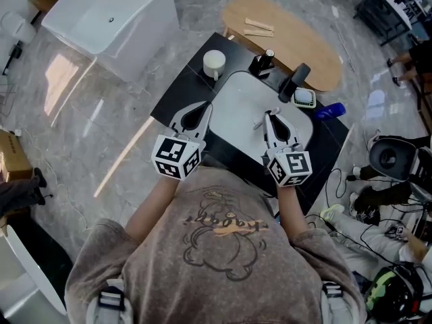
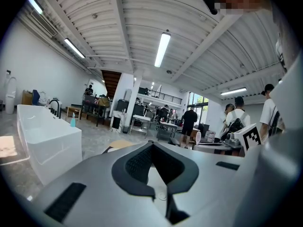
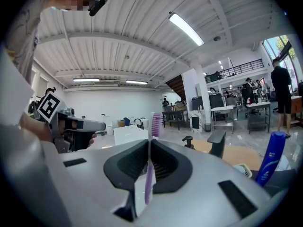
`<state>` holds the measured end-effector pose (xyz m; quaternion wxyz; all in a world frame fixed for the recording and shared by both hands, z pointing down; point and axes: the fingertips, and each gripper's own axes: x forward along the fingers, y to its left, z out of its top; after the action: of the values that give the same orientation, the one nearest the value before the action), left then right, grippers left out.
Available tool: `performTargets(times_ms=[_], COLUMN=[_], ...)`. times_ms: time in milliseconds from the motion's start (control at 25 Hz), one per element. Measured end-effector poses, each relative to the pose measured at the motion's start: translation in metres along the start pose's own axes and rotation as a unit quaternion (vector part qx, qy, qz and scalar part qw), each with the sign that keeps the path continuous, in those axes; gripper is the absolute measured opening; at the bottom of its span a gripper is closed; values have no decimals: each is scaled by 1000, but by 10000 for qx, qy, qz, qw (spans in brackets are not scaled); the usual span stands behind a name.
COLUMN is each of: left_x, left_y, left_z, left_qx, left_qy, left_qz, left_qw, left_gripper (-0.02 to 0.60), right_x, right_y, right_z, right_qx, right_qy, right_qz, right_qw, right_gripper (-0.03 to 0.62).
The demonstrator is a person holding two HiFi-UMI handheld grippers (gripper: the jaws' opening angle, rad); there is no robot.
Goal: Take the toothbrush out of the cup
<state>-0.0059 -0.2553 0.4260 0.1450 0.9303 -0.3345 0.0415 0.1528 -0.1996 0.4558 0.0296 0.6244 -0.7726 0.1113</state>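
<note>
A purple toothbrush (image 3: 154,125) stands upright between the jaws of my right gripper (image 3: 148,142), bristle head above the tips and handle running down between the pads. That gripper (image 1: 272,115) is shut on it and hovers over the white sink (image 1: 236,103). The white cup (image 1: 214,62) stands on the black counter at the sink's far left corner, apart from both grippers. My left gripper (image 1: 204,106) hangs over the sink's left edge, its tips together with nothing between them (image 2: 151,144).
A black faucet (image 1: 295,81) and a dark pump bottle (image 1: 264,61) stand behind the sink. A blue bottle (image 1: 331,111) lies to its right. A wooden oval table (image 1: 297,39) and a white bathtub (image 1: 111,22) are beyond the counter.
</note>
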Motion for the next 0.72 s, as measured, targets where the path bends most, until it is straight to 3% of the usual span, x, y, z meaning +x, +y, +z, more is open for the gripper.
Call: performTargets(times_ms=[720], left_x=[2], left_y=[2], left_z=[-1], left_qx=[-6], left_qy=[57], left_qz=[61], left_qw=[10000], left_gripper=[20], right_x=[7], right_y=[-1], right_z=[5], right_qx=[-72], right_qy=[-45], right_qz=[98], right_qw=[9999], right_gripper=[15])
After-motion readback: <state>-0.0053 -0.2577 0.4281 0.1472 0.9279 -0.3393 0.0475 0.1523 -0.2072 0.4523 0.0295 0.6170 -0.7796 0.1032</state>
